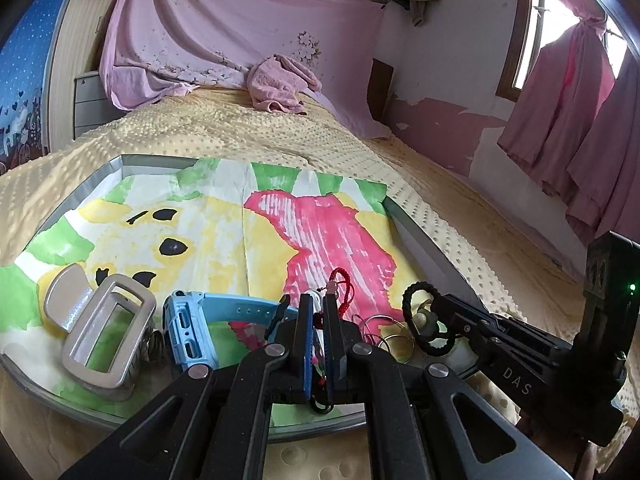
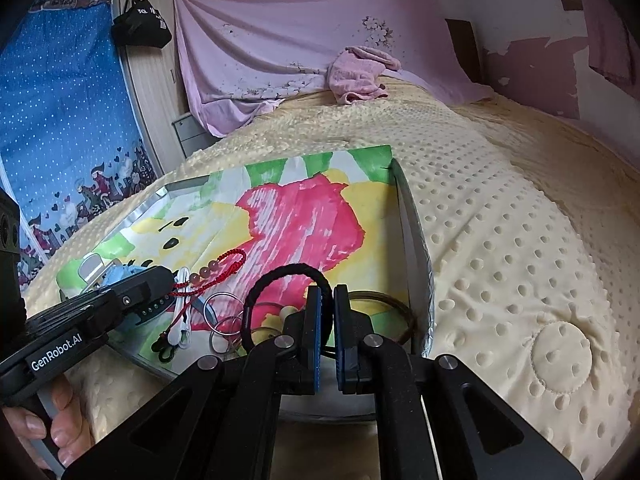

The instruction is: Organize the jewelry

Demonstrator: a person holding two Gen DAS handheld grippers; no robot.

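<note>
Claws clamped on two pieces at the tray's near edge

Tray (image 1: 424,236) sits on the bed (image 2: 500,240), lined with a painted sheet. All the jewelry is bunched along its near side.

Left claw (image 1: 319,304): jaws nearly together, pinching the red cord bracelet (image 1: 340,284) along with a white cord (image 2: 183,304). The bracelet's long axis runs away from the claw, up the tray; its beaded end lies ahead on the pink patch, its tail hangs back toward the near rim.

Right claw (image 2: 327,296): jaws nearly together on the black hair tie (image 2: 288,280). The tie's loop stands up and to the left of the jaws, leaning toward the left claw.

Between the two claws: loose metal rings (image 2: 222,320), flat on the sheet, just beside both. Left of the left claw: blue watch (image 1: 192,320), then a grey clip (image 1: 104,320), close together.

Key relation: the two held pieces sit side by side with the rings between them. My read is that pulling the claws apart sideways is what separates them. Risk: the cord tail snags a ring. Left claw is nearer the watch; right claw is nearer the tray's right wall.
</note>
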